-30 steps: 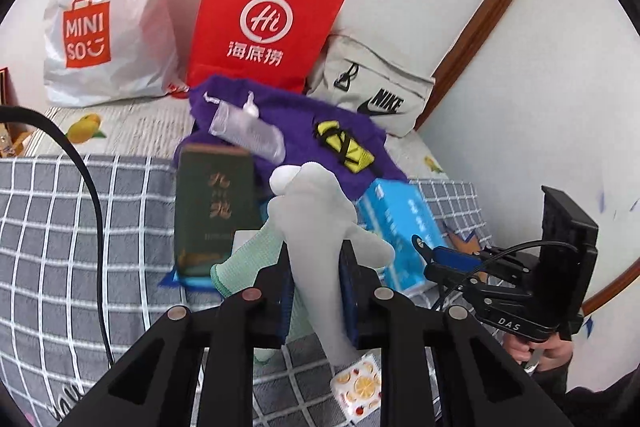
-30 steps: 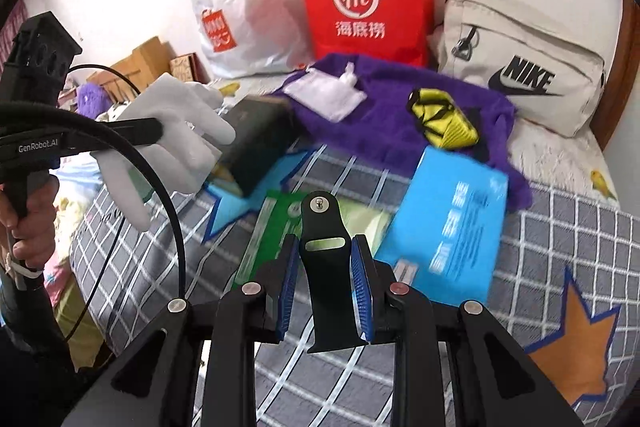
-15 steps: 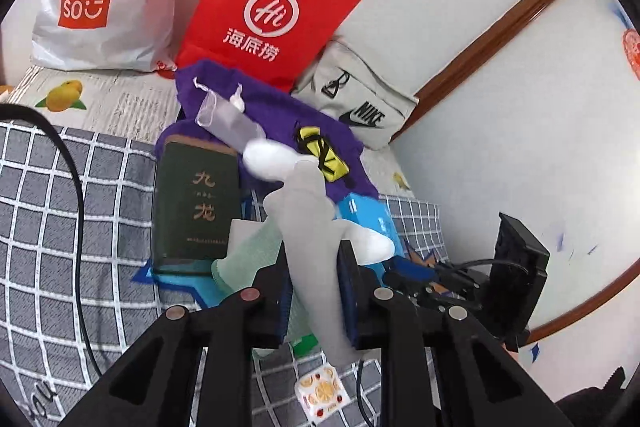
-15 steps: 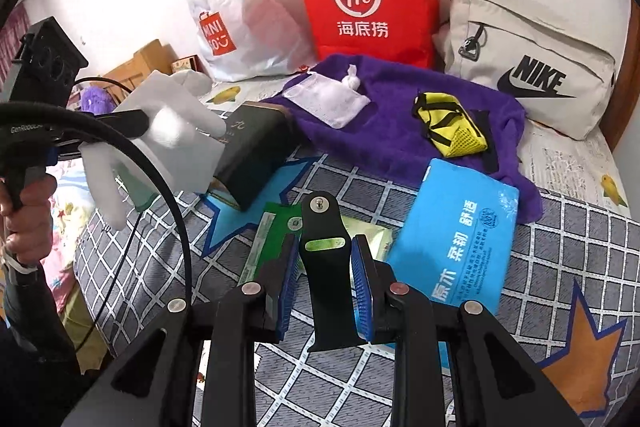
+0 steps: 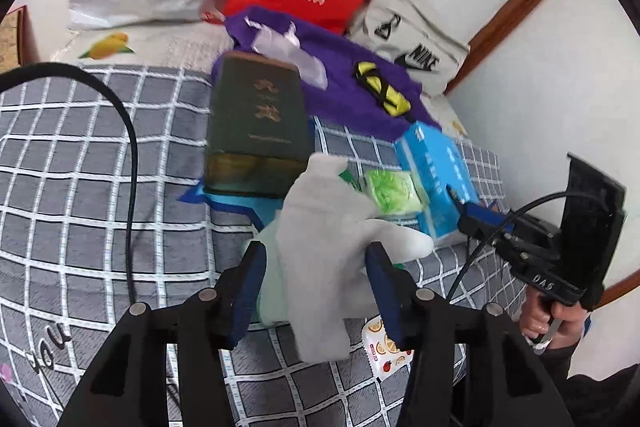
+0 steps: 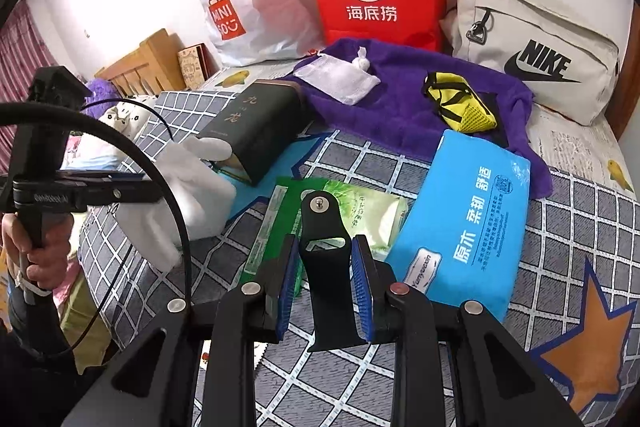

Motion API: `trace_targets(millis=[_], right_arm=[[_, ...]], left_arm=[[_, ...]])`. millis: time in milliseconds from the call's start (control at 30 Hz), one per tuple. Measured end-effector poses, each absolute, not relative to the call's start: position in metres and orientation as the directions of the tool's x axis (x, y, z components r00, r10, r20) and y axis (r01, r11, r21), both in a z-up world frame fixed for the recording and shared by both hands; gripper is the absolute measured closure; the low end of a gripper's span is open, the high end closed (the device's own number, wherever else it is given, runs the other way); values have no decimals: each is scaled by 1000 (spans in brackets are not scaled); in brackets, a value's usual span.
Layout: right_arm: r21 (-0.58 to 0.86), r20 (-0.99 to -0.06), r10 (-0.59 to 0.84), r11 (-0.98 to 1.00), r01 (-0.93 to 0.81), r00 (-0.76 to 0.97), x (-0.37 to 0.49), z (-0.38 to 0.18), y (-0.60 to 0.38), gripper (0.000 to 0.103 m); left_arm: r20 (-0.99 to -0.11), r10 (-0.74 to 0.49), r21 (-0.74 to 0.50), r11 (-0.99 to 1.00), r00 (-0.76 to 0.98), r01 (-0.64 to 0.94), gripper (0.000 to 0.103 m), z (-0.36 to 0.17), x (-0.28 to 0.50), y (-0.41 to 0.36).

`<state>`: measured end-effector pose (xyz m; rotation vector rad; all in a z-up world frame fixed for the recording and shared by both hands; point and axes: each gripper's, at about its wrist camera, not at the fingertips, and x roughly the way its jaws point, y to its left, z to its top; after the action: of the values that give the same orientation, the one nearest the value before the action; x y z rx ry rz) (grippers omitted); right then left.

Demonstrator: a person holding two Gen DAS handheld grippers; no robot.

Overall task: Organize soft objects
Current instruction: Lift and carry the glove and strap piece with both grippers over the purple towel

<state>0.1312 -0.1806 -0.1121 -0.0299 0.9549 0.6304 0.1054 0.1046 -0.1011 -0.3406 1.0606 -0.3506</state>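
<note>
Releasing now: left gripper jaws are opening, and its pads stand clear of the white glove that a second ago was pinched tight and held higher. The glove now sags between them onto the checked bed cover, near the bed's front edge, just in front of the dark green box and beside the green packet. Reads as a drop-off, so this soft item looks placed. Right gripper unchanged: closed down on a black strap piece, hovering over the bed beside the blue tissue pack.
</note>
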Motion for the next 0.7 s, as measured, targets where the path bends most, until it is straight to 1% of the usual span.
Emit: trace_targets(millis=[33, 67, 167, 267, 400, 433, 500, 533, 567, 600, 633, 667, 700], right_arm=[[246, -768, 490, 820, -516, 412, 131, -112, -180, 76], [247, -769, 491, 819, -518, 410, 130, -112, -178, 76], [247, -768, 495, 814, -526, 406, 127, -112, -175, 76], [242, -766, 497, 810, -534, 407, 123, -109, -172, 76], [238, -759, 498, 811, -535, 418, 122, -104, -175, 76], [240, -758, 499, 812, -533, 420, 122, -102, -175, 76], [240, -757, 497, 815, -527, 423, 123, -101, -177, 76], [240, -756, 498, 814, -529, 424, 123, -101, -177, 76], [240, -755, 500, 813, -531, 424, 121, -101, -178, 76], [239, -757, 498, 814, -530, 424, 120, -102, -178, 76], [238, -758, 497, 814, -530, 422, 120, -102, -179, 76], [239, -759, 497, 813, -530, 420, 119, -103, -179, 76], [240, -761, 497, 813, -531, 416, 118, -105, -180, 76]], left_arm=[[-773, -438, -437, 892, 458, 116, 90, -98, 102, 108], [-767, -445, -440, 889, 461, 126, 92, -98, 103, 109], [-735, -508, -491, 855, 448, 164, 94, -94, 99, 113], [-728, -498, -468, 863, 472, 189, 94, -86, 94, 107], [-676, -552, -515, 828, 488, 223, 94, -68, 91, 106], [-672, -555, -513, 826, 490, 232, 94, -64, 91, 106], [-702, -530, -490, 844, 475, 218, 94, -62, 96, 103], [-692, -554, -519, 828, 464, 214, 93, -62, 97, 104], [-634, -636, -596, 764, 440, 245, 93, -63, 97, 106], [-621, -660, -618, 744, 424, 254, 93, -65, 96, 107], [-669, -609, -569, 788, 426, 233, 95, -70, 97, 106], [-729, -522, -495, 849, 443, 187, 95, -77, 98, 107], [-766, -465, -451, 881, 444, 143, 95, -85, 99, 111]])
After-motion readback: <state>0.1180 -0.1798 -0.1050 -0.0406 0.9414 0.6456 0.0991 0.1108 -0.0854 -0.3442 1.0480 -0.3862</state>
